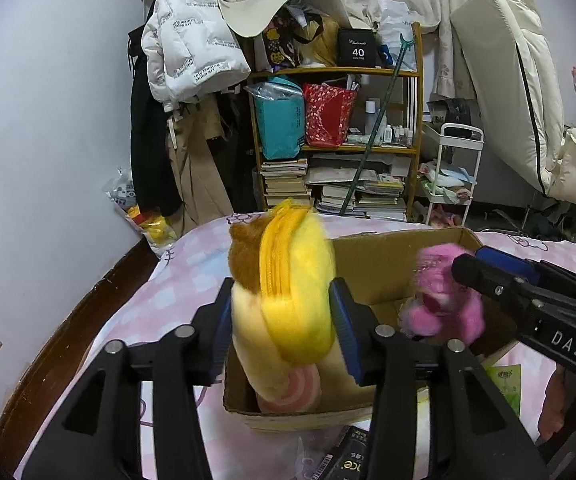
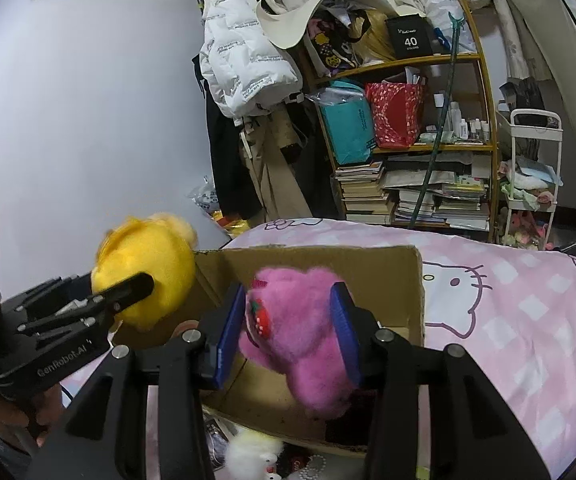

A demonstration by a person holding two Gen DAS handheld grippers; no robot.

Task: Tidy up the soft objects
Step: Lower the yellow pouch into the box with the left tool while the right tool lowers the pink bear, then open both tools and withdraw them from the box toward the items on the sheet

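Note:
My left gripper [image 1: 282, 320] is shut on a yellow and brown plush pouch with an orange zip [image 1: 288, 280], held above the near left corner of an open cardboard box [image 1: 387, 240]. A cream plush with a pink swirl [image 1: 288, 388] sits in the box under it. My right gripper [image 2: 288, 320] is shut on a fluffy pink plush with a red strawberry [image 2: 299, 332], held over the box [image 2: 327, 260]. The two plush edges are blurred. In the right wrist view the left gripper [image 2: 128, 292] holds the yellow plush [image 2: 144, 264] at the box's left edge.
The box rests on a bed with a pink cat-print sheet [image 2: 507, 308]. A white plush [image 2: 248, 452] and a black packet [image 1: 347, 460] lie in front of the box. Beyond the bed stand a crowded bookshelf [image 1: 335, 148], hanging jackets [image 1: 188, 40] and a white cart [image 1: 451, 172].

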